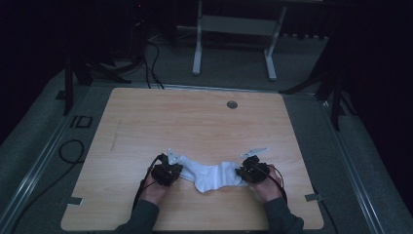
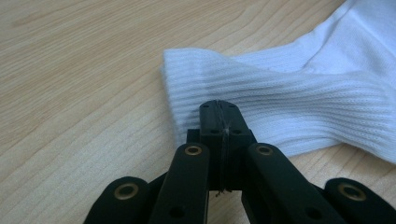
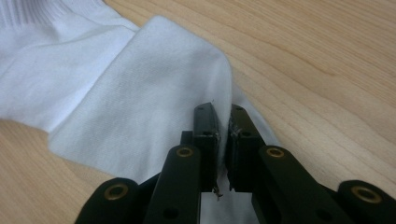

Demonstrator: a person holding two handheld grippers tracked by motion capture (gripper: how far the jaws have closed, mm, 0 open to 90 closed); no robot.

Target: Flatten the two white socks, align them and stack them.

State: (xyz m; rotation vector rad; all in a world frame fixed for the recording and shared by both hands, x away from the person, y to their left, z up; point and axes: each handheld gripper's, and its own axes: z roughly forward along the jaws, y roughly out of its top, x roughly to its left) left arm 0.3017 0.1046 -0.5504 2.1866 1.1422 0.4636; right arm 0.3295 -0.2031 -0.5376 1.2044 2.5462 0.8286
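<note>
Softly ribbed white sock point(image 2: 299, 100) lies pinched by both black grippers on woodgrain table point(image 1: 195, 122).

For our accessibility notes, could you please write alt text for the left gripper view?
The left gripper, its black jaws shut, pinches the ribbed cuff end of a white sock lying on a light wooden table. The sock stretches away to the upper right.

Right gripper point(image 3: 223, 122): black jaws pinched on smooth toe end of white knit sock point(image 3: 140, 93), lying on light wood-grain desk point(image 3: 327, 70).
</note>
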